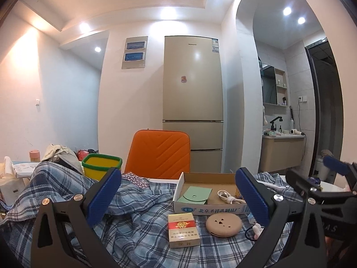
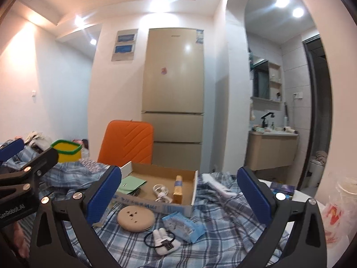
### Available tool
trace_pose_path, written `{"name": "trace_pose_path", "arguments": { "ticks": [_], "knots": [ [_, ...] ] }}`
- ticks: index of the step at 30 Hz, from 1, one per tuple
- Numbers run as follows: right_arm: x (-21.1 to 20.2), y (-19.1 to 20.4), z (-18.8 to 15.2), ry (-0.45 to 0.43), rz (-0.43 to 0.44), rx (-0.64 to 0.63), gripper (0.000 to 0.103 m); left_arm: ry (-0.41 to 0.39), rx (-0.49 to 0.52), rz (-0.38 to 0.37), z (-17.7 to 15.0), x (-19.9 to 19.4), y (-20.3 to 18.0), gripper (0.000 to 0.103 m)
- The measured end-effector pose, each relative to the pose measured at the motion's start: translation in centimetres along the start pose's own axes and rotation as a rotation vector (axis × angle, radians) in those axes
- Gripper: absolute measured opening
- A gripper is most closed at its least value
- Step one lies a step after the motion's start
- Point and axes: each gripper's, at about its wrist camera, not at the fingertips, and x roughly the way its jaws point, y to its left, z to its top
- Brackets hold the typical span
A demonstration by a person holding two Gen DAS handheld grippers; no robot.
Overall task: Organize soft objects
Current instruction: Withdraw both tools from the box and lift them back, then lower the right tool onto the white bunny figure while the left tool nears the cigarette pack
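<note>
The soft things to be sorted lie loose on the plaid cloth (image 2: 223, 227) that covers the worktop: a white plush hair tie (image 2: 162, 242) nearest the camera, a blue tissue packet (image 2: 183, 224) touching it, and a round beige pad (image 2: 136, 218) just left of both. They sit in front of the shallow cardboard box (image 2: 156, 205), probably the place meant to collect them, since it already holds a green pouch (image 2: 130, 184), a white cable (image 2: 161, 192) and a yellow tube (image 2: 178, 188). A red cigarette pack (image 1: 183, 231) stands on the cloth beside the pad, likely not part of the job.

Both pairs of tongs stand fully apart and hold nothing. The right tongs (image 2: 178, 198) frame the box and the hair tie without touching either. The left tongs (image 1: 178, 198) hover level over the cigarette pack and pad, pads clear of everything.
</note>
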Motion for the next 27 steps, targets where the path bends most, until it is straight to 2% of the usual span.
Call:
{"name": "trace_pose_path", "arguments": {
  "ticks": [5, 10, 17, 21, 27],
  "knots": [
    [0.0, -0.2, -0.1, -0.003, 0.011, 0.009, 0.103, -0.011, 0.01, -0.008, 0.0, -0.2, -0.2, 0.103],
    [0.1, -0.4, -0.1, 0.003, -0.031, 0.019, 0.103, -0.009, -0.005, -0.002, 0.2, -0.3, 0.1, 0.103],
    [0.3, -0.9, -0.2, 0.017, 0.003, 0.04, 0.103, -0.024, 0.028, -0.03, 0.1, -0.7, -0.7, 0.103],
    [0.3, -1.0, -0.2, 0.015, -0.002, 0.048, 0.103, -0.016, 0.004, -0.037, 0.2, -0.5, -0.3, 0.103],
    [0.1, -0.9, -0.2, 0.0, -0.006, 0.041, 0.103, 0.026, -0.018, -0.101, 0.1, 0.3, 0.1, 0.103]
  ]
}}
